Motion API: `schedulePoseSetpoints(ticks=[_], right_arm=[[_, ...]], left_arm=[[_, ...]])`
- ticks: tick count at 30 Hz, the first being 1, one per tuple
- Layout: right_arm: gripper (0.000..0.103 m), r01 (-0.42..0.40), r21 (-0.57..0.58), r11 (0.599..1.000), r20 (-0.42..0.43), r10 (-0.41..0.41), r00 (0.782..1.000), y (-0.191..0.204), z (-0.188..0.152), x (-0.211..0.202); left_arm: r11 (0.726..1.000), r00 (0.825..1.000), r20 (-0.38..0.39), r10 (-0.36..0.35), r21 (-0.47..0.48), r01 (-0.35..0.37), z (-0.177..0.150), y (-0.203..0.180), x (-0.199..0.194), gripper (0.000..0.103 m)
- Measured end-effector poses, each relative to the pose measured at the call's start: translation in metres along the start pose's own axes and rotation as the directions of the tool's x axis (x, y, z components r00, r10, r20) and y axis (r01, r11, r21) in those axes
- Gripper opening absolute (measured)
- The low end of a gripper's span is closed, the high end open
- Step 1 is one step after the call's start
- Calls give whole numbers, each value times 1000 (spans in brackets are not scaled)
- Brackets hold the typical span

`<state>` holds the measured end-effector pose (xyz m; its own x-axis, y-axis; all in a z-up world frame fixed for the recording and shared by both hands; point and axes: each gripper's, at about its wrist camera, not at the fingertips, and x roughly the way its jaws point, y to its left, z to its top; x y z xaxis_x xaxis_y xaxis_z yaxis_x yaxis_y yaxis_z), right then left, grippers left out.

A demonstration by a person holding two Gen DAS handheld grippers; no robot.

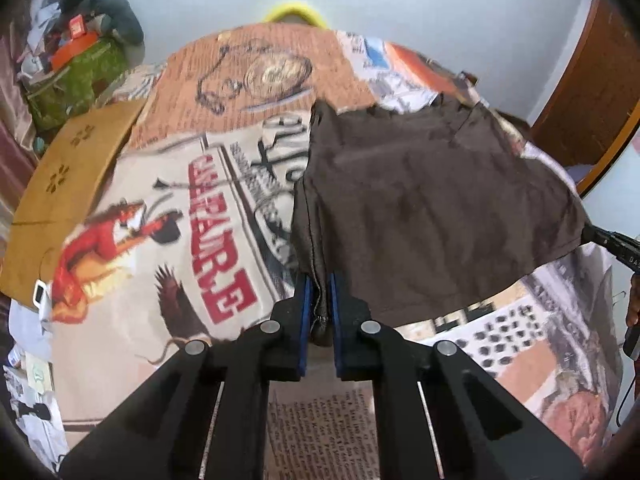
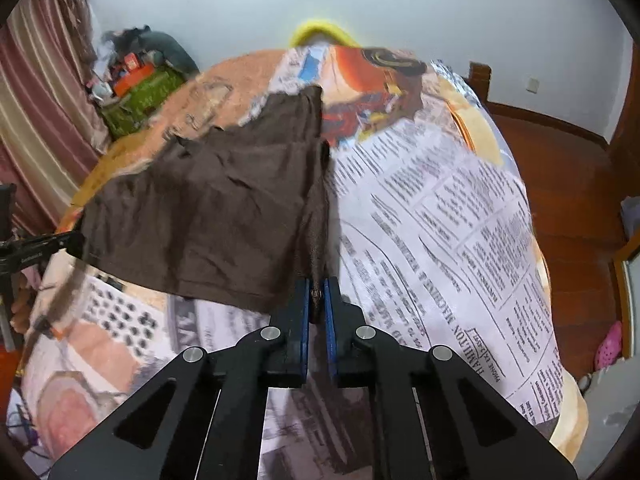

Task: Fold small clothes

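Observation:
A small dark brown garment [image 1: 432, 208] lies spread on a bed covered by a printed newspaper-pattern sheet [image 1: 168, 248]. My left gripper [image 1: 319, 300] is shut on the garment's near left corner, with bunched hem pinched between its blue pads. In the right wrist view the same brown garment [image 2: 216, 216] stretches to the left, and my right gripper [image 2: 317, 296] is shut on its near right corner. The near hem hangs taut between the two grips. Each view shows the other gripper's black tip at the garment's far corner.
A flat cardboard sheet [image 1: 60, 184] lies on the bed's left side. A cluttered pile with a green cover [image 1: 80, 76] stands at the back left beside striped curtains [image 2: 36, 92]. A yellow rim [image 2: 320, 32] shows past the bed's far edge. Wooden floor [image 2: 568, 184] lies right.

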<state>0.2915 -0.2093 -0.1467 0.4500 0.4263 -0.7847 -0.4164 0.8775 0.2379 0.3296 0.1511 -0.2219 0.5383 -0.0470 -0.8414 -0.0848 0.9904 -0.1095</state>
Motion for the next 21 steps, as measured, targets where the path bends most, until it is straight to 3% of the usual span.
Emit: schedulePoseSetpoints(ticks=[11, 15, 21], right_arm=[[6, -48, -56, 997, 121, 54, 991, 20, 46, -27], [6, -58, -21, 998, 178, 61, 982, 15, 71, -28], [6, -17, -20, 1000, 228, 21, 973, 14, 115, -12]], left_arm=[[1000, 988, 153, -9, 2, 9, 55, -7, -44, 8], [1000, 981, 196, 14, -30, -8, 85, 0, -43, 7], [995, 979, 190, 78, -73, -66, 127, 13, -17, 7]])
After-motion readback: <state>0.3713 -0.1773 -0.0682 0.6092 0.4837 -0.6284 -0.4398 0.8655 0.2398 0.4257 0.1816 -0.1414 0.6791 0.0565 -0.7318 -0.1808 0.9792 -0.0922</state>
